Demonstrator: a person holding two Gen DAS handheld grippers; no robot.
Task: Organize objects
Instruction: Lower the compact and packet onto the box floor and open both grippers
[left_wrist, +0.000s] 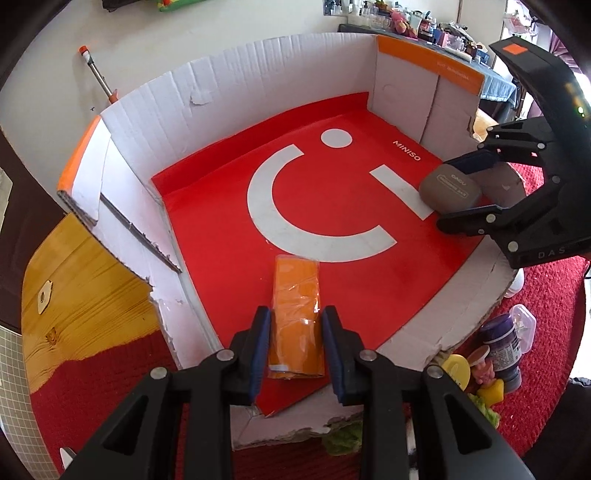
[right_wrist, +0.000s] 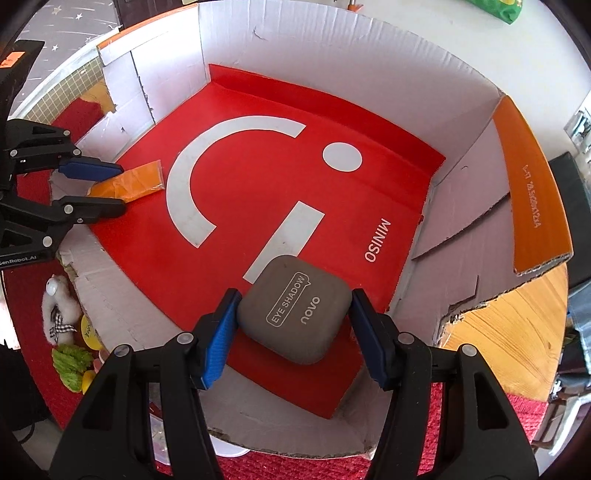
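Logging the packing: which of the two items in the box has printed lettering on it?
The grey eye shadow case, between the right gripper fingers; its lid reads EYE SHADOW. The orange packet is plain.

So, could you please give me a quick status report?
Left gripper shut on orange packet. Right gripper straddling eye shadow case, both inside box. Nothing in the way.

Orange packet (left_wrist: 295, 317) in clear wrap, flat on red liner (left_wrist: 332, 229) of white cardboard box (left_wrist: 229, 96), near front edge. Grey rounded-square eye-shadow case (right_wrist: 293, 314), lid up, lettering "EYE SHADOW", flat at liner's opposite front corner.
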